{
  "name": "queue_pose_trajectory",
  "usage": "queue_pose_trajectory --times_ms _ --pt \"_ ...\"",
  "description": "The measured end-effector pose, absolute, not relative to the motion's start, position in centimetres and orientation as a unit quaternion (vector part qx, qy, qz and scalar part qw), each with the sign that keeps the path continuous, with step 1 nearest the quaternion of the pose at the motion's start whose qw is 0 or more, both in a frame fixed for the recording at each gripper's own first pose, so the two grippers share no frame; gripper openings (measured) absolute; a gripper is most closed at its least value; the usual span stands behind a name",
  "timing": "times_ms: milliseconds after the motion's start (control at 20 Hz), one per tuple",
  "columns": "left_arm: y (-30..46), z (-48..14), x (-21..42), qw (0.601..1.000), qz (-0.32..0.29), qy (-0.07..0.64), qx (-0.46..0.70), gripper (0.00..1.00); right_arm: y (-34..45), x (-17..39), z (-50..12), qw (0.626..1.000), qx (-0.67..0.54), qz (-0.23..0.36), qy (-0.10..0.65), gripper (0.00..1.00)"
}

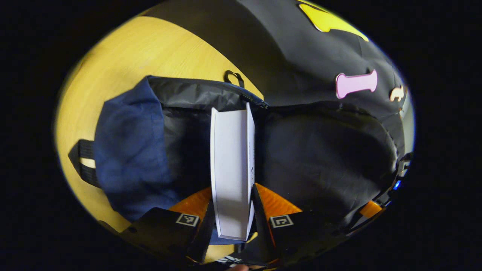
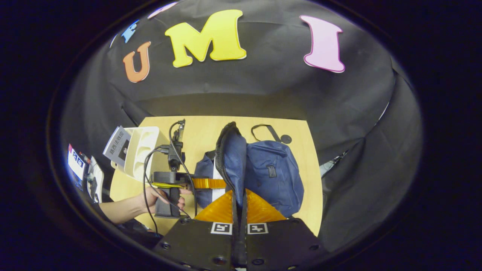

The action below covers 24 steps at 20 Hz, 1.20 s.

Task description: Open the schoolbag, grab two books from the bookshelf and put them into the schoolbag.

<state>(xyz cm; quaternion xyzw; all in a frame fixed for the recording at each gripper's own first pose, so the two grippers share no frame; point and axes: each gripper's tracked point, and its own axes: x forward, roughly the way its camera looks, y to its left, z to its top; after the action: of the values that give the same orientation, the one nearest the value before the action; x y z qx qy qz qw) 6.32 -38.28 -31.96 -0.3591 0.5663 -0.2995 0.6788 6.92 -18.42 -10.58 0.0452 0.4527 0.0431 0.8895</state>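
My left gripper [image 1: 232,205] is shut on a white book [image 1: 231,169], held upright over the open mouth of the blue schoolbag [image 1: 131,150], whose dark lining [image 1: 184,146] shows beside the book. In the right gripper view, my right gripper [image 2: 238,195] is shut on the zip edge of the schoolbag's flap [image 2: 230,150] and holds it up. The schoolbag [image 2: 273,173] lies on the table. The left gripper [image 2: 220,183], held by a hand [image 2: 165,195], reaches in from the left with the white book [image 2: 217,175] at the opening.
A white bookshelf [image 2: 141,150] stands at the table's left edge with a book [image 2: 117,146] leaning in it. The wooden table [image 2: 199,128] is bare behind the bag. A cable [image 2: 148,169] hangs from the left gripper. The bag's carry loop [image 2: 263,130] lies behind it.
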Motion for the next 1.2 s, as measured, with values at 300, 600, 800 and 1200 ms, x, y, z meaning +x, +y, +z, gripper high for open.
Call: queue_pose_trajectory --times_ms 300,600,800,1200 --pt "-32.9 -32.9 6.7 0.734 -0.203 0.614 -0.206 0.74 -17.7 7.3 -10.8 0.888 0.045 0.048 0.455 0.00" --pt "-28.2 -24.0 9.0 0.840 -0.203 0.495 -0.096 0.74 -16.3 7.3 -11.0 0.889 0.038 0.056 0.454 0.00" --pt "-23.1 -15.9 10.5 0.909 -0.169 0.378 -0.043 0.74 -15.8 7.0 -11.1 0.889 0.037 0.055 0.453 0.00" --pt "-9.8 -5.7 10.0 0.964 -0.057 0.259 0.007 0.98 -14.2 6.5 -11.6 0.888 0.030 0.062 0.454 0.00"
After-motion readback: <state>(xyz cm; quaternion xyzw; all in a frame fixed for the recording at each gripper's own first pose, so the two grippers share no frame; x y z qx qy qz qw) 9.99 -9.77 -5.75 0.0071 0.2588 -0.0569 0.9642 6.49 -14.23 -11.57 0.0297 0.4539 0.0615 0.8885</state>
